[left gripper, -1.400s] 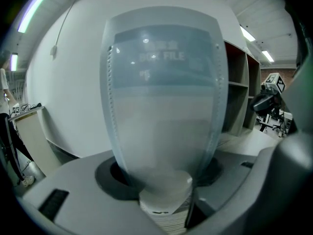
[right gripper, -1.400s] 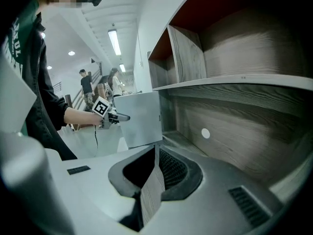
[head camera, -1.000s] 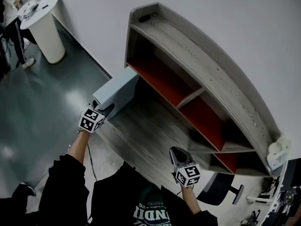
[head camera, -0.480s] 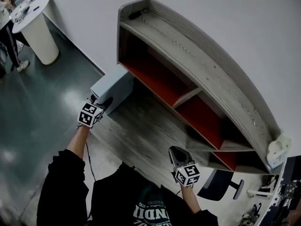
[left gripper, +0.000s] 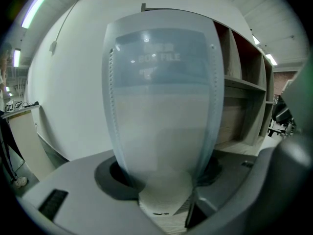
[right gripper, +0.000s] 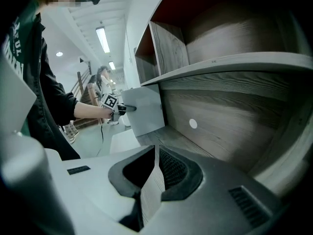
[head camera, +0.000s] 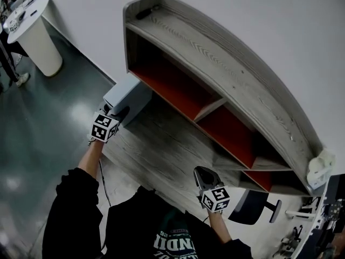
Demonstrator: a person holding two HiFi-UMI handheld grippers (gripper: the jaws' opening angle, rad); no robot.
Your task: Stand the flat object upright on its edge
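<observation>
While upright, file (left gripper: 161, 111) in left gripper (head camera: 119, 114)

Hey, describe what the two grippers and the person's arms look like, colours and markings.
Both the left gripper and the right gripper have grey moulded bodies, each carrying a white cube of black square markers. A thin dark cable hangs from the left one. The person wears black sleeves.

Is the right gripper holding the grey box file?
No: the right gripper has its jaws together with nothing between them, and the box file sits in the left gripper.
</observation>
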